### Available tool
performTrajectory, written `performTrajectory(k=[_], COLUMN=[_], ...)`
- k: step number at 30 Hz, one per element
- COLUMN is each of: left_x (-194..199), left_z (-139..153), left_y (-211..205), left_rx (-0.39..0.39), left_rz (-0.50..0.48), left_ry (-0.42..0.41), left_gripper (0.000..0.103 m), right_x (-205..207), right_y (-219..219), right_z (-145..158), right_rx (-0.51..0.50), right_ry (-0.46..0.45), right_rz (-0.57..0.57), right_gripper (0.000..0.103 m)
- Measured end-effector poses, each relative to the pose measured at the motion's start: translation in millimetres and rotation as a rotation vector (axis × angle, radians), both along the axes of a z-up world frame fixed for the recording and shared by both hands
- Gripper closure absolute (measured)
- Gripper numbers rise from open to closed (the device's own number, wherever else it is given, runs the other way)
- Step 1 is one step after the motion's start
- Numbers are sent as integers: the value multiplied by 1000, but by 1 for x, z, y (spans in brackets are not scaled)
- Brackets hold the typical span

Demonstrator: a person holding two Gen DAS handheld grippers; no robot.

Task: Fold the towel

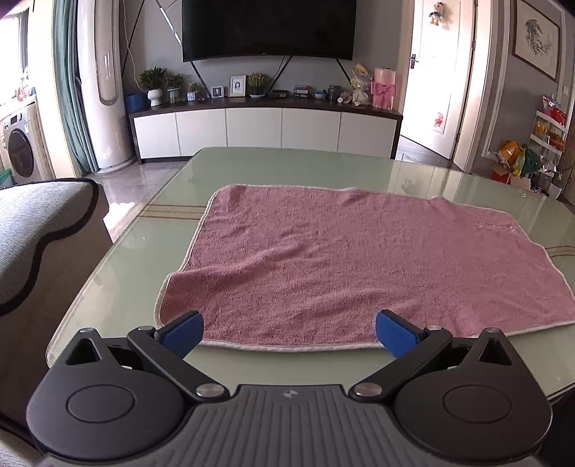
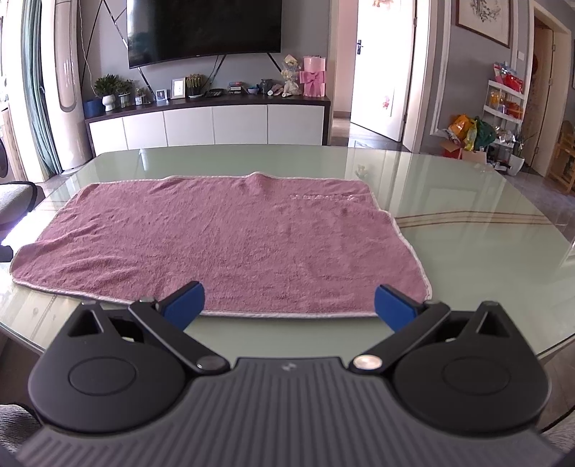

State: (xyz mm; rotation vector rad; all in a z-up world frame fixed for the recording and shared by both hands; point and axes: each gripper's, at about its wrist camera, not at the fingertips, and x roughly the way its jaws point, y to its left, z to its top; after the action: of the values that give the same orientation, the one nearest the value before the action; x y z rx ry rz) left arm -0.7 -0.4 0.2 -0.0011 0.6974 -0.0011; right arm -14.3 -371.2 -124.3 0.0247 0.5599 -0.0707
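pink towel (image 1: 359, 266) spread out in a single layer on the glass-topped table (image 1: 151, 251), unfolded, white piping running round its edges. lying slightly askew, a few soft wrinkles near the left side and a small hump along the far hem. faint embroidered lettering (image 2: 325, 197) toward the far right corner. left gripper (image 1: 289, 334) hanging just above the near hem, tipped downward, jaws spread as wide as they go, nothing between the blue pads (image 1: 185, 332). looking down over the towel's near left portion, near left corner curling just ahead of the left pad. right gripper (image 2: 289, 305) likewise over the near hem, further along toward the right, also angled down, jaws at full spread and empty, blue pads (image 2: 390, 305) clear of the cloth. near right corner of the towel sitting just beyond the right finger. whether either pad brushes the fabric, impossible to tell from here. behind the table, a long low cabinet (image 1: 266, 129) with white doors, potted plants (image 1: 154, 81) and photo frames on top, a dark television (image 1: 269, 28) mounted above. white door (image 1: 438, 79) standing open at the right, a grey sofa arm (image 1: 39, 230) off to the left.
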Motion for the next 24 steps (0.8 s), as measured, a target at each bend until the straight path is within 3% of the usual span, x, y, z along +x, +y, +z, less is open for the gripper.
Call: performTrajectory(k=[10, 24], left_x=[-1, 2], left_z=[-2, -2], left_y=[-8, -7], left_rx=[-1, -17], left_rz=[-24, -40], left_ry=[16, 30], left_gripper=[1, 1], right_x=[1, -20], right_y=[-1, -17], right_z=[-5, -44], right_rx=[10, 10], right_ry=[8, 0], right_rz=[12, 15], right_gripper=[0, 0])
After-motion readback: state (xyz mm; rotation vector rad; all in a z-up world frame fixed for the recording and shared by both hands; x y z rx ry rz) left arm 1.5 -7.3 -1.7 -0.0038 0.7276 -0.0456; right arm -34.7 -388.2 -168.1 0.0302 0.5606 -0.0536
